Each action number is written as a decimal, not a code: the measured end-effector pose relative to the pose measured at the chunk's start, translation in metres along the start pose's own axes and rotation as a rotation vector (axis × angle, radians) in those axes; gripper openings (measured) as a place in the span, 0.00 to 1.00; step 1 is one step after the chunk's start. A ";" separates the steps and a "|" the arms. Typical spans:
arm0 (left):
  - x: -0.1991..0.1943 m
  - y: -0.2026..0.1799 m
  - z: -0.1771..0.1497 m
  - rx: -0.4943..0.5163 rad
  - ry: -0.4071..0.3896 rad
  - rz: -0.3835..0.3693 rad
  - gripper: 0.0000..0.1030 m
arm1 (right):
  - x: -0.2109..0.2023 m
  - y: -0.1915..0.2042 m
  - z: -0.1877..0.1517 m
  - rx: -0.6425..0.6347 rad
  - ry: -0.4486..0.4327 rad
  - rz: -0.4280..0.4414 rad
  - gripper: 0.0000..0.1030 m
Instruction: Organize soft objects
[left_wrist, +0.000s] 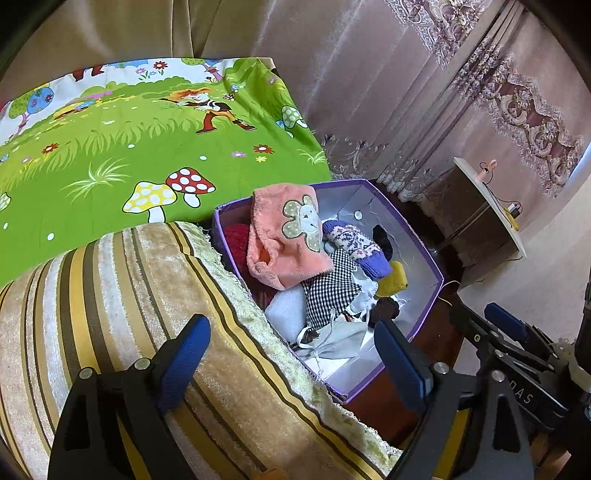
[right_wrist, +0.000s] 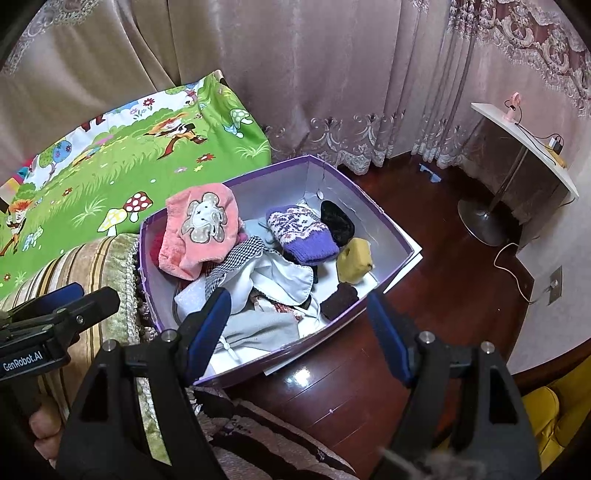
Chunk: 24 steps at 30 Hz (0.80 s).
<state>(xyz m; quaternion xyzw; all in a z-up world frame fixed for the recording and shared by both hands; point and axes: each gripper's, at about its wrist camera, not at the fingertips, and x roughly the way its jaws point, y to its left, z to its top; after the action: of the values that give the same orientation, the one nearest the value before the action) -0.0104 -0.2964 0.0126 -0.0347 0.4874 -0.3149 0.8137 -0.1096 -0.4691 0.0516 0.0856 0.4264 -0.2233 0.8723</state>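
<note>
A purple box (left_wrist: 428, 291) (right_wrist: 384, 236) stands on the floor beside a striped cushion (left_wrist: 122, 302) (right_wrist: 92, 266). It holds several soft things: a pink flower cloth (left_wrist: 284, 236) (right_wrist: 199, 229), a purple knit mitten (left_wrist: 354, 243) (right_wrist: 303, 232), a checked cloth (left_wrist: 328, 288) (right_wrist: 236, 258), a yellow piece (left_wrist: 391, 280) (right_wrist: 354, 260) and white cloths (right_wrist: 280, 280). My left gripper (left_wrist: 291, 354) is open and empty over the cushion's edge and the box's near corner. My right gripper (right_wrist: 299, 325) is open and empty above the box's near side; it also shows in the left wrist view (left_wrist: 506, 325).
A green cartoon-print sheet (left_wrist: 122, 147) (right_wrist: 110, 166) lies behind the cushion. Curtains (right_wrist: 332, 92) hang behind the box. A white round stand table (right_wrist: 524, 147) (left_wrist: 487, 199) is at the right on the dark wood floor (right_wrist: 443, 280), with a cable (right_wrist: 513, 269) by the wall.
</note>
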 end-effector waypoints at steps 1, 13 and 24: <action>0.000 0.000 0.000 0.000 0.000 0.000 0.89 | 0.000 0.000 0.000 0.000 0.001 0.000 0.76; 0.000 0.000 0.000 0.000 0.000 0.000 0.89 | 0.000 -0.001 0.000 0.004 0.000 -0.001 0.76; 0.000 0.000 0.000 0.000 0.000 0.001 0.89 | 0.000 -0.001 0.000 0.006 0.000 0.002 0.76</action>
<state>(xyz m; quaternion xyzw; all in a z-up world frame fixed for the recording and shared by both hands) -0.0105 -0.2970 0.0124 -0.0346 0.4874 -0.3146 0.8138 -0.1097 -0.4700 0.0517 0.0887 0.4256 -0.2237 0.8723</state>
